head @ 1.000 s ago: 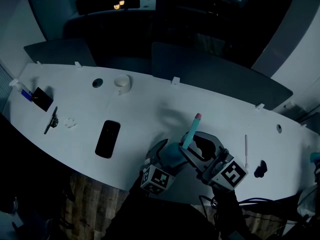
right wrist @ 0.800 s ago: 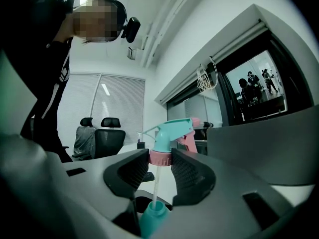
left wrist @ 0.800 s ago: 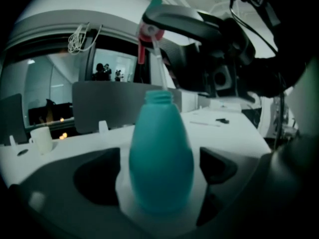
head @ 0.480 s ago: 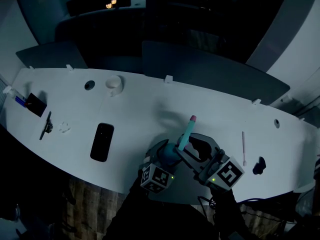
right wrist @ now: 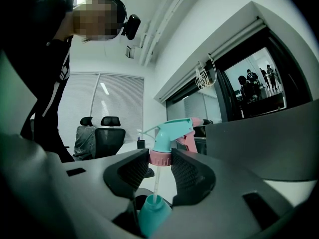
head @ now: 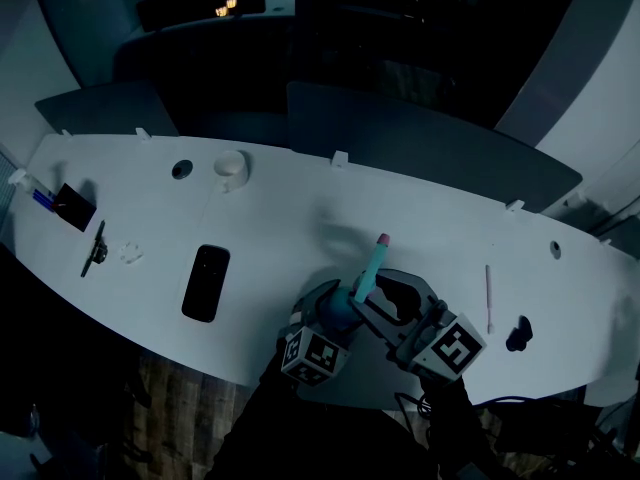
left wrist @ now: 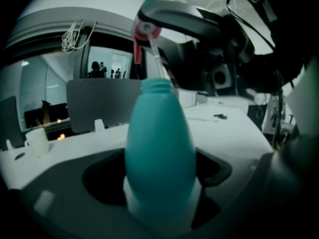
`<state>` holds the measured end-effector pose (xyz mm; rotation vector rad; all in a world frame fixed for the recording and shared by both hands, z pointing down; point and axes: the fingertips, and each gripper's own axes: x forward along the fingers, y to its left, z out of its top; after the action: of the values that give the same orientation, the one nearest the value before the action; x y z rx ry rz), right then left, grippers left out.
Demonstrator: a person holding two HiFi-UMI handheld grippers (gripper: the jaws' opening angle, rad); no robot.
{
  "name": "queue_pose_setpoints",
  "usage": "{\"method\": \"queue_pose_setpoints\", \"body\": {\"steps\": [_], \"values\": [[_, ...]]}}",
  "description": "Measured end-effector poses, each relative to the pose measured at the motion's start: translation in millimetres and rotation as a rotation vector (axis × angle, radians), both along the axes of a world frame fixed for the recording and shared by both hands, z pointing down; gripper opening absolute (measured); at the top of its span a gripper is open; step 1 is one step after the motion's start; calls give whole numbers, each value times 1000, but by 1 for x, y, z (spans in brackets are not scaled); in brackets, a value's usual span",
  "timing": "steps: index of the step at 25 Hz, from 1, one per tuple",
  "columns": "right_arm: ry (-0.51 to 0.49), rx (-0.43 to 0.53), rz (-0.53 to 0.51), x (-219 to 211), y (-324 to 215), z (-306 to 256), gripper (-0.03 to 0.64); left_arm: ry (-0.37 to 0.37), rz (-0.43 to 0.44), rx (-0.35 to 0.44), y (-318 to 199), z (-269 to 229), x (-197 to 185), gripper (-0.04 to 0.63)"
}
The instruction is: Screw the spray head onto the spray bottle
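Observation:
A teal spray bottle [head: 340, 314] stands upright between the jaws of my left gripper [head: 334, 320], over the table's front edge. In the left gripper view the bottle [left wrist: 159, 148] fills the middle, and the jaws of the left gripper [left wrist: 160, 195] are closing and press its lower sides. My right gripper [head: 368, 304] is shut on the pink collar of the teal spray head [right wrist: 169, 133], as the right gripper [right wrist: 160, 159] view shows. The spray head [head: 373, 266] sits above the bottle's open neck with a gap between them. Its thin dip tube runs down into the neck.
A black phone [head: 205, 282] lies left of the grippers on the white table [head: 290, 228]. A white cup [head: 230, 166] stands at the back left, and a black box [head: 72, 206] and a clip [head: 95, 248] lie far left. At the right are a thin white stick [head: 489, 298] and a small black item [head: 516, 336].
The head view has shifted slightly. The bottle and the spray head stay where they were at the front edge, both still in the grippers.

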<state>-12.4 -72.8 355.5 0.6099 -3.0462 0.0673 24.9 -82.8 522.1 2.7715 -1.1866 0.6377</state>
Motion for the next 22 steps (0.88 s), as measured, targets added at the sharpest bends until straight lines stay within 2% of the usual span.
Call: {"method": "queue_pose_setpoints", "body": {"steps": [5, 9, 22], "values": [[39, -32, -13, -7, 7, 25, 147, 1, -3, 1, 0, 0, -1, 407], [65, -23, -2, -10, 9, 40, 147, 3, -4, -1, 0, 0, -1, 407], [75, -41, 39, -6, 8, 69, 146, 2, -5, 3, 0, 4, -1, 406]]}}
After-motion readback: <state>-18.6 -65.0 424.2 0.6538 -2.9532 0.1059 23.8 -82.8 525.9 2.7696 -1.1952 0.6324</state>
